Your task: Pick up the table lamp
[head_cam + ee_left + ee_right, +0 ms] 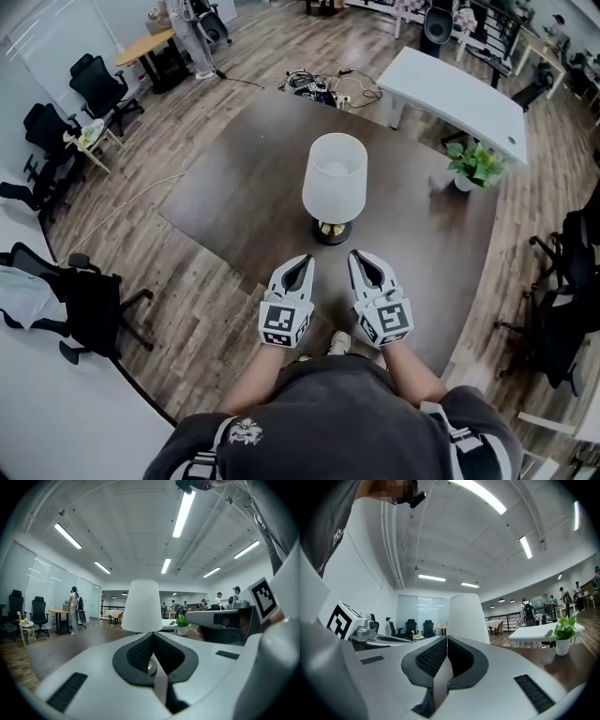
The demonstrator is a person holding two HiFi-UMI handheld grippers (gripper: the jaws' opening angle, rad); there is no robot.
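A table lamp [335,180] with a white shade and a dark round base with a brass collar stands upright on the dark brown table [234,197]. Both grippers hover side by side just short of its base. My left gripper [301,262] is shut and empty, a little left of the base. My right gripper [362,258] is shut and empty too, a little right of it. In the left gripper view the lamp's shade [142,605] rises straight ahead above the closed jaws. In the right gripper view the shade [468,618] stands just right of the jaw line.
A small potted plant [472,166] sits at the table's right side. A white table [457,97] stands beyond it. Black office chairs [92,300] line the left, another [562,309] stands at the right. Cables [319,87] lie on the wooden floor past the table's far corner.
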